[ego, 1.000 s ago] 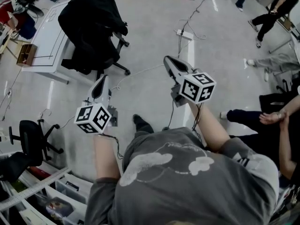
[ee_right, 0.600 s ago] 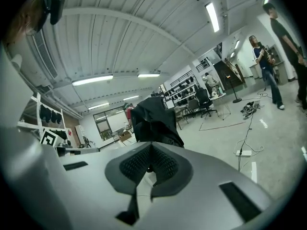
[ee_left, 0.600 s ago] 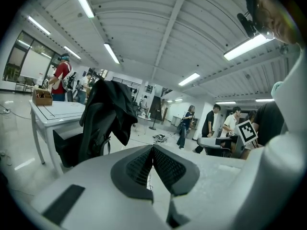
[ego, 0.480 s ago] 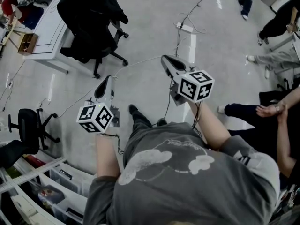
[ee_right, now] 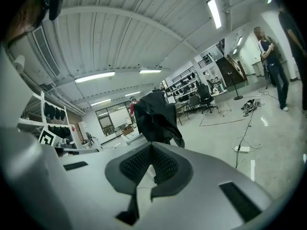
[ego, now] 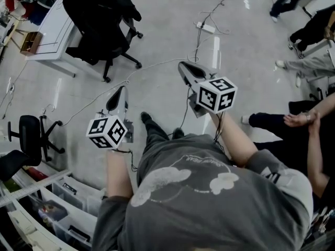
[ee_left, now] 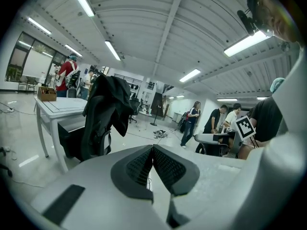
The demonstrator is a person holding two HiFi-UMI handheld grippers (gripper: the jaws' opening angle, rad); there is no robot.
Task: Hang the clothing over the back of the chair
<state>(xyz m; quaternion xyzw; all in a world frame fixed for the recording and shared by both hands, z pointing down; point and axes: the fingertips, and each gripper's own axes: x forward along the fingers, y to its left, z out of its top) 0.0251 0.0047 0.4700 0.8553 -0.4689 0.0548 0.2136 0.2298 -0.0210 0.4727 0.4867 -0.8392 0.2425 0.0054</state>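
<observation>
- Clothing point(ego: 99, 7) — dark, draped over the back of the chair point(ego: 94, 54).
- Looks soft, light and floppy; best pinched at the collar or shoulders.
- Left gripper point(ego: 121, 91) and right gripper point(ego: 184, 68) — both clenched on nothing, well apart from the chair.

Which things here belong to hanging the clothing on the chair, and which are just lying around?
For the job: clothing, already draped over the chair; left gripper and right gripper, both shut and empty.

Just lying about: table, cardboard box, power strip, small chair, storage bins.
</observation>
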